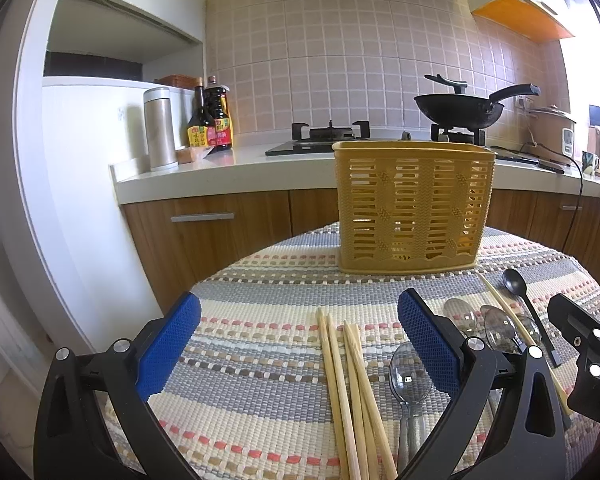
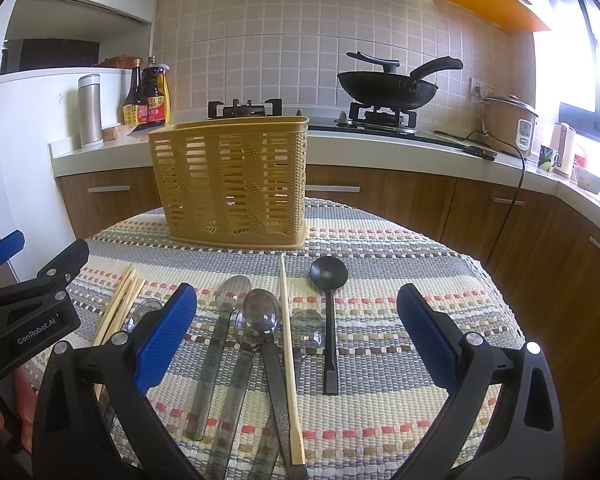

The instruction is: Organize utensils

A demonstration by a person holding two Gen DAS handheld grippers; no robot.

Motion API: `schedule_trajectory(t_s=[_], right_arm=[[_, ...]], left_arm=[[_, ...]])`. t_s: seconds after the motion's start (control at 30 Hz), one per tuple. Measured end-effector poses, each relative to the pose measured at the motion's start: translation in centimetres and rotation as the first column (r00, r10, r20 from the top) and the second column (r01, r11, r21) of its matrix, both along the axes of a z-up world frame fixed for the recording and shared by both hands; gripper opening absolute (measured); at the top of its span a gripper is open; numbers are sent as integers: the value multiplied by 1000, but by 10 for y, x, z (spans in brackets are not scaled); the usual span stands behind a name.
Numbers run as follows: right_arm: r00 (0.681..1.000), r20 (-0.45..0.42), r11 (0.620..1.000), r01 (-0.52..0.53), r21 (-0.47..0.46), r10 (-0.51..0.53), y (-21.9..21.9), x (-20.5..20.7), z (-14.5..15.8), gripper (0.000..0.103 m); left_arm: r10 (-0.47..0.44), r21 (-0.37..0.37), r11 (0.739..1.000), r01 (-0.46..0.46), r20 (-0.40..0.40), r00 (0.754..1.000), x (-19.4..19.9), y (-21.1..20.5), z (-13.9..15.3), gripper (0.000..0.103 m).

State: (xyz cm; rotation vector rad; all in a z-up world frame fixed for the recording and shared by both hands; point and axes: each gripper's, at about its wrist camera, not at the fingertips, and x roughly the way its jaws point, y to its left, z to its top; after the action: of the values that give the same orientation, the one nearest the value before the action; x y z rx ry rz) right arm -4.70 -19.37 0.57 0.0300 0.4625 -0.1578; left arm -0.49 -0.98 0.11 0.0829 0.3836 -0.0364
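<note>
A yellow slotted utensil basket (image 1: 414,206) (image 2: 232,184) stands upright at the far side of the striped woven mat (image 1: 260,380) (image 2: 380,380). My left gripper (image 1: 300,340) is open and empty, with a bundle of wooden chopsticks (image 1: 350,392) (image 2: 120,304) lying between its fingers. My right gripper (image 2: 296,336) is open and empty over several clear plastic spoons (image 2: 260,316) (image 1: 410,376), a single chopstick (image 2: 289,360) and a black spoon (image 2: 329,280) (image 1: 518,286), all lying flat on the mat.
Behind the table runs a kitchen counter (image 2: 380,144) with a gas stove, a black wok (image 2: 388,86), sauce bottles (image 1: 210,120), a steel flask (image 1: 160,130) and a rice cooker (image 2: 508,124). Wooden cabinets (image 2: 420,200) lie below.
</note>
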Motion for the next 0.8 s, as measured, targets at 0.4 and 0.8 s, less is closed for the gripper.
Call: schedule_trajectory(t_s=[0.4, 0.8], right_arm=[[1000, -3, 1000, 5, 15, -5, -2, -1, 0, 95], [999, -3, 997, 50, 52, -50, -12, -5, 1, 95]], left_arm=[[3, -3, 1000, -3, -2, 1000, 0, 1, 0, 96], [57, -91, 994, -53, 40, 998, -3, 29, 12, 95]])
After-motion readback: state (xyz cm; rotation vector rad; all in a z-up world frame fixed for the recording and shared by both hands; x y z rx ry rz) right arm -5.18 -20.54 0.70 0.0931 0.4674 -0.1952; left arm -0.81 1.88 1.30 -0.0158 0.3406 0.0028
